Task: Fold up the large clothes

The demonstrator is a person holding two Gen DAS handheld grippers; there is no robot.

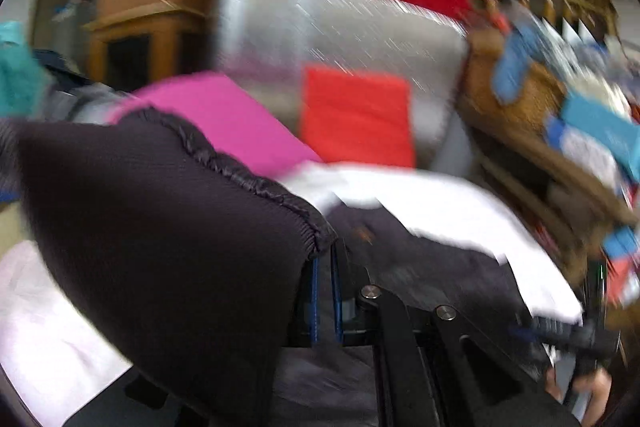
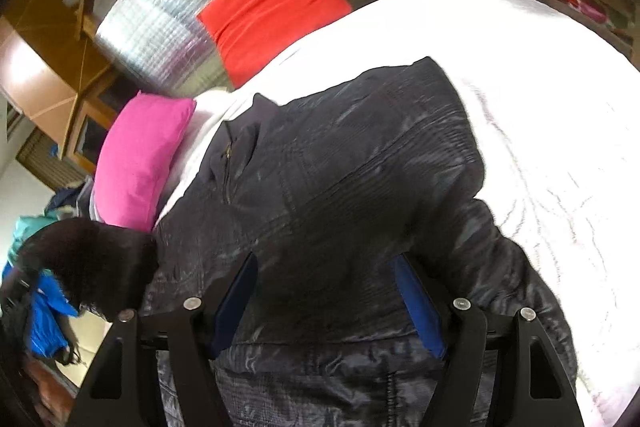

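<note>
A dark quilted jacket (image 2: 340,179) lies spread on the white bed (image 2: 540,115), zip collar toward the pillows. My left gripper (image 1: 325,267) is shut on the jacket's ribbed knit cuff (image 1: 168,211), which is lifted and drapes over its fingers; the view is blurred. That cuff also shows in the right wrist view (image 2: 92,263), raised at lower left. My right gripper (image 2: 328,299) is open and empty, its blue pads (image 2: 416,307) spread just above the jacket's lower body.
A pink pillow (image 2: 140,159) and a red pillow (image 2: 272,7) lie at the bed's head against a silver quilted headboard (image 2: 168,27). Teal and blue clothes (image 2: 44,315) are piled at the left. A wooden rail and cluttered shelf (image 1: 560,107) stand at right.
</note>
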